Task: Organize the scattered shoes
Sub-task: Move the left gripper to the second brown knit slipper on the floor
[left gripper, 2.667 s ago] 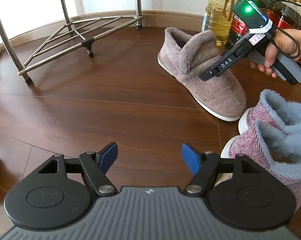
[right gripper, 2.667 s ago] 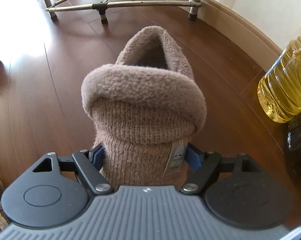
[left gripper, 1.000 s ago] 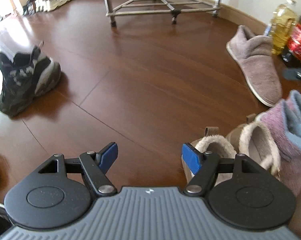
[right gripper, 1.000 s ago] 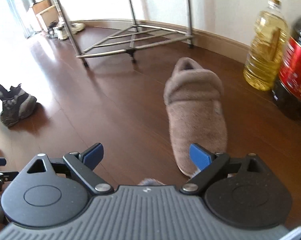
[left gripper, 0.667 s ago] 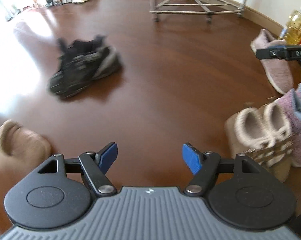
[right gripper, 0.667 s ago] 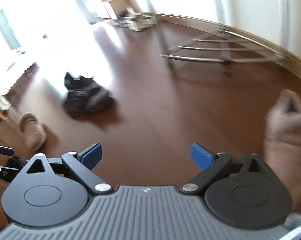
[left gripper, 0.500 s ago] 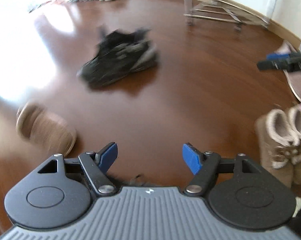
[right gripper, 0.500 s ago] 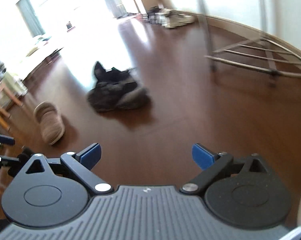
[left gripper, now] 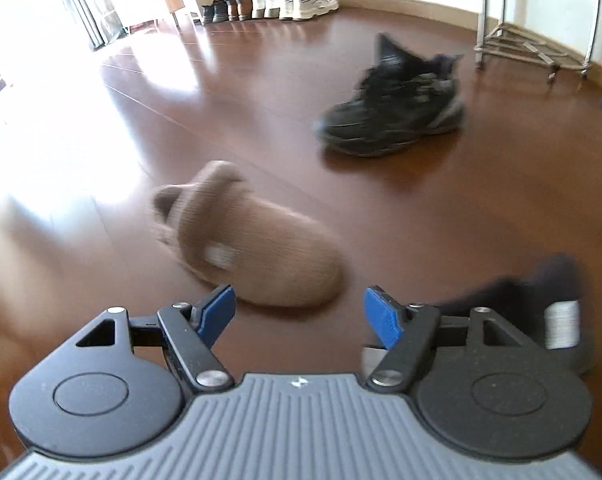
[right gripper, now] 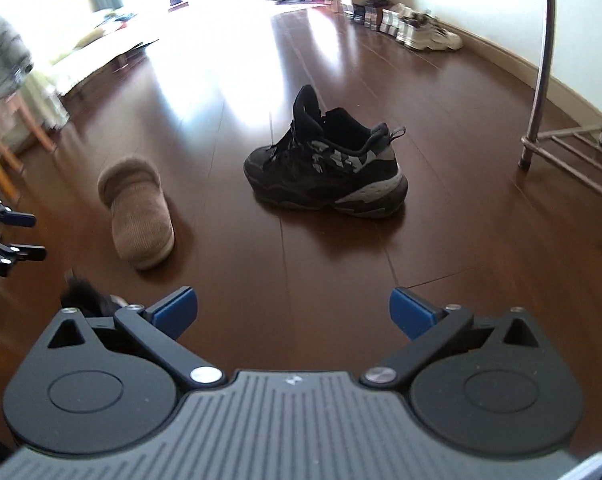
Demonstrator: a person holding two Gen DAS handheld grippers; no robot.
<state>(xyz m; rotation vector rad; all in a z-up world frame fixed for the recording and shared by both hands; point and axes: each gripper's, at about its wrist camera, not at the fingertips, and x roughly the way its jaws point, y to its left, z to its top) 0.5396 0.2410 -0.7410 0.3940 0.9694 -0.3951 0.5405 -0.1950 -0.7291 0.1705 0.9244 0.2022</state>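
Observation:
A tan fuzzy slipper (left gripper: 245,240) lies on the wood floor just ahead of my left gripper (left gripper: 297,312), which is open and empty. It also shows in the right wrist view (right gripper: 141,208) at the left. A black sneaker (left gripper: 397,108) stands farther off; in the right wrist view the sneaker (right gripper: 329,168) is straight ahead of my right gripper (right gripper: 293,312), which is open and empty. A dark fuzzy shoe (left gripper: 541,312) lies by the left gripper's right finger, blurred. The left gripper's fingertips (right gripper: 21,236) show at the right view's left edge.
A row of shoes (left gripper: 273,2) lines the far wall, also in the right wrist view (right gripper: 409,26). A metal rack (right gripper: 561,120) stands at the right, also in the left wrist view (left gripper: 533,40). A wooden chair leg (right gripper: 5,152) is at the left.
Both grippers have swung left, away from the row of slippers. The tan slipper and black sneaker are now closer and more central. Both grippers stay open.

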